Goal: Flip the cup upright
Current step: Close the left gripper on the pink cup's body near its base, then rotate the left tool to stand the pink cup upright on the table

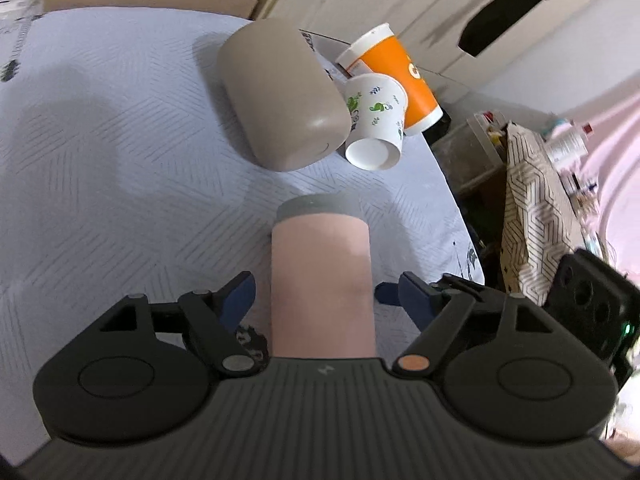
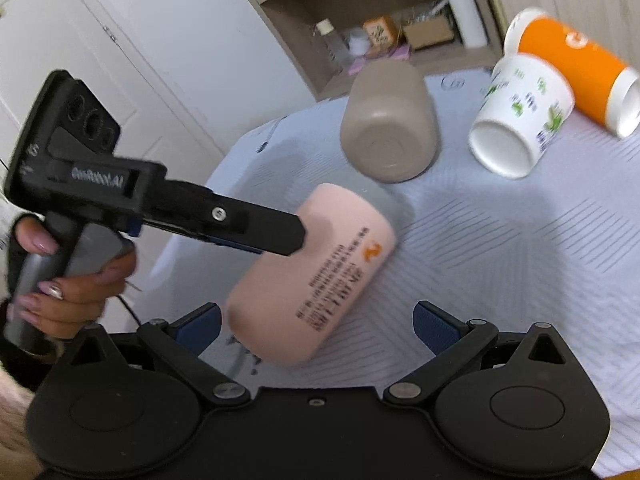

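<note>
A pink cup (image 1: 322, 280) with a grey rim lies between the fingers of my left gripper (image 1: 316, 294). The jaws stand close on either side of it, with a small gap showing at the right finger, so I cannot tell whether they grip it. In the right wrist view the pink cup (image 2: 320, 272) is tilted, and the left gripper's fingers (image 2: 256, 228) reach it from the left. My right gripper (image 2: 316, 324) is open, its blue pads wide apart, with the cup's near end just ahead of them.
A taupe cup (image 1: 280, 96) (image 2: 390, 120), a white patterned paper cup (image 1: 374, 120) (image 2: 520, 116) and an orange cup (image 1: 396, 76) (image 2: 576, 68) lie on their sides on the pale quilted table (image 1: 100, 140). The table's right edge (image 1: 456, 200) drops to clutter. Shelves (image 2: 380, 20) stand behind.
</note>
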### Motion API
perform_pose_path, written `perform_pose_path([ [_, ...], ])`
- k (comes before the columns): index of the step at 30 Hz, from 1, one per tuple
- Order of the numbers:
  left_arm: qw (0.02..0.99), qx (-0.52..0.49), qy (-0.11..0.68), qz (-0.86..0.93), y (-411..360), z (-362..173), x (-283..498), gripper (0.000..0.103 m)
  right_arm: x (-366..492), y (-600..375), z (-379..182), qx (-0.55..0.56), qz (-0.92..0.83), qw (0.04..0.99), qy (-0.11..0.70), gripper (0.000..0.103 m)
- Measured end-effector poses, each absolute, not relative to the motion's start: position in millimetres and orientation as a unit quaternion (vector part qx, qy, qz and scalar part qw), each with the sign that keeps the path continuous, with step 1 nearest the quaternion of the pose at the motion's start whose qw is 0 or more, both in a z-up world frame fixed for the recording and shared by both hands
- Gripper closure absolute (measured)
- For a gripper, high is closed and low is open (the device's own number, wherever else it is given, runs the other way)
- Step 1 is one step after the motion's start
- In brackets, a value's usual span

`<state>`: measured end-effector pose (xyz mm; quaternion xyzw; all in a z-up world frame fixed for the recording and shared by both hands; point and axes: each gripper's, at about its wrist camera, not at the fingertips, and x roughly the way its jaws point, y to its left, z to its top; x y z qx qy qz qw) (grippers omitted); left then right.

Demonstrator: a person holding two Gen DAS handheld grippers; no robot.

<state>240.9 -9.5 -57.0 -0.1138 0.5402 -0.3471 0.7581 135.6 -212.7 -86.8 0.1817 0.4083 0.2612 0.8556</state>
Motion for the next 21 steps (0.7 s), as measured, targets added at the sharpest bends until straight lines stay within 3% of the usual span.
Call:
perform_pose_path([
  [7,0.742,-0.123,0.541,-0.376,-9.2,-67.4,261.0,0.027,166.0,-216.4,-94.8,0.276,0.273,0.801,0.456,0.0],
  [13,0.742,-0.122,0.542,-0.374,-11.5,-72.3,264.5,0.031,175.7,-203.8,-100.4,0.26,0.266,0.801,0.469,0.001],
  [17,0.737,-0.132,0.538,-0.387,-10.6,-75.0,261.6,0.043,181.3,-204.5,-100.8,0.264,0.251,0.807,0.465,0.011],
  [21,0.739,-0.141,0.541,-0.376,-11.4,-74.8,258.7,0.043,180.7,-204.6,-101.6,0.261,0.249,0.81,0.463,0.022],
])
